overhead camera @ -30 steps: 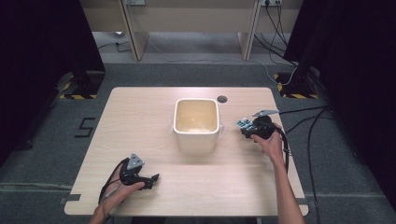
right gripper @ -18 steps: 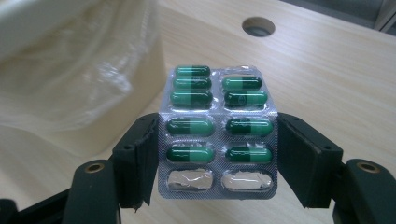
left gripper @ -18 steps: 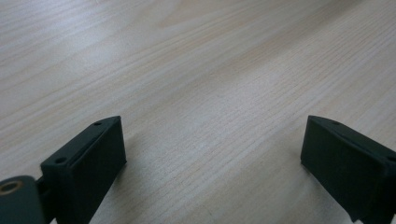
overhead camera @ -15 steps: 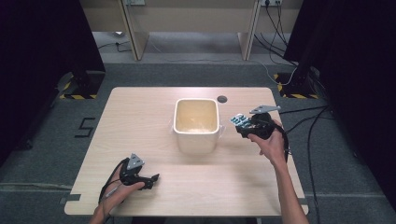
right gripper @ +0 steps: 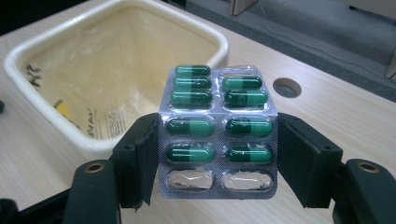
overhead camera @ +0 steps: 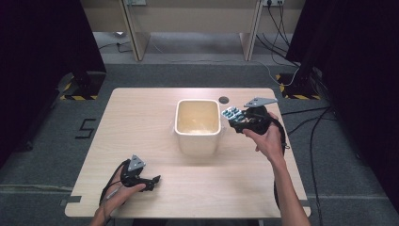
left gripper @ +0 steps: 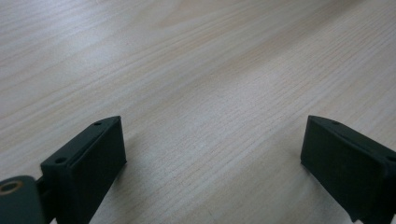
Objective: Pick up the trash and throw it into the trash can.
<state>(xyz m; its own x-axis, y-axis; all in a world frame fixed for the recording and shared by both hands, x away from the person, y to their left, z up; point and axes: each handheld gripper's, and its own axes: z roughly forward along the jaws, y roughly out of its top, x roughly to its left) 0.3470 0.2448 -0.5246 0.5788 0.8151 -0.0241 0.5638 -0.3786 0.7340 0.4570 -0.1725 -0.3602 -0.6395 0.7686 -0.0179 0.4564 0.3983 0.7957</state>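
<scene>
Right gripper (right gripper: 217,154) is seen pinching a blister pack (right gripper: 217,133) of green capsules by its two side edges, both jaws pressed against the foil. The pack is held above the table (overhead camera: 141,122), just beside the right rim of the cream tub (overhead camera: 198,123); two of its pockets nearest the camera are seen to be empty. Left gripper (left gripper: 212,154) is rested low on the table's near left part, jaws spread wide with bare wood between them.
</scene>
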